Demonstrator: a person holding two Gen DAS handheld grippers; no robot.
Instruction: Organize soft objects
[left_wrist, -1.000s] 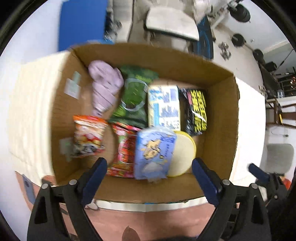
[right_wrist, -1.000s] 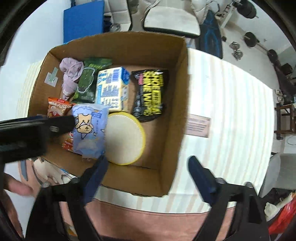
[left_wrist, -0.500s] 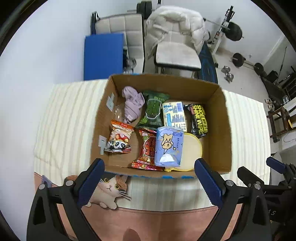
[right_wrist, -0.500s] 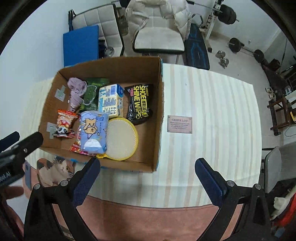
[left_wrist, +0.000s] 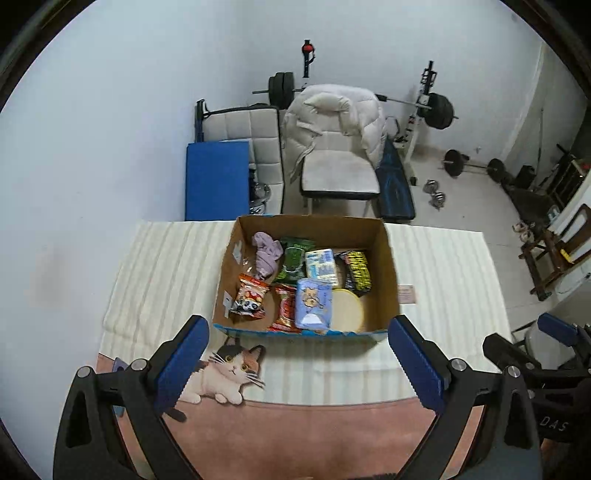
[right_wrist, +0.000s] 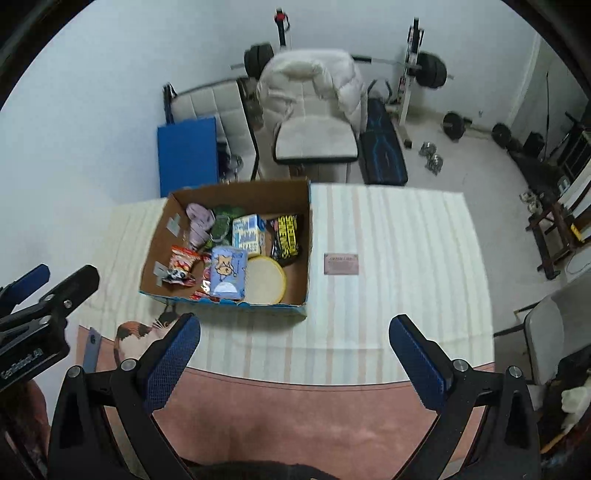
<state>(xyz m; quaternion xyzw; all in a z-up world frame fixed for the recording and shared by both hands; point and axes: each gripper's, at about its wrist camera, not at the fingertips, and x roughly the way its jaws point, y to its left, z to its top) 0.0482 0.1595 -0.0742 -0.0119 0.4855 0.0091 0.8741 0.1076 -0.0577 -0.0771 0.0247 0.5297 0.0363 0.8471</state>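
The table (left_wrist: 443, 266), under a cream striped cloth, carries an open cardboard box (left_wrist: 388, 273); in the left wrist view the box sits at centre, while in the right wrist view it lies toward ten o'clock, leaving a wide bare stretch of cloth at three o'clock. Only the right wrist view shows the small brown card (right_wrist: 341, 264) plainly, lying on the cloth just beside the box's right wall; the left wrist view catches just its edge past that wall. Only the left wrist view shows the whole cat picture (left_wrist: 229, 373) on the pink mat at seven o'clock; the right view's own finger hides most of it. Beyond the table at twelve o'clock stand a padded chair (left_wrist: 336, 147), a blue mat (left_wrist: 216, 181) and barbell weights (left_wrist: 437, 110). Inside the box lie the soft things: a round yellow pad (left_wrist: 347, 308), a light blue cartoon pack (left_wrist: 314, 302), a black and yellow wipes pack (left_wrist: 357, 271), a white and blue tissue pack (left_wrist: 321, 264), a green bag (left_wrist: 293, 260), a lilac cloth (left_wrist: 266, 253), and red snack bags (left_wrist: 249, 299). The left tongs (left_wrist: 295, 349) have just spread wider and stand wide open, nothing between them. The right tongs (right_wrist: 293, 341) also gape empty, both above the table's near edge.
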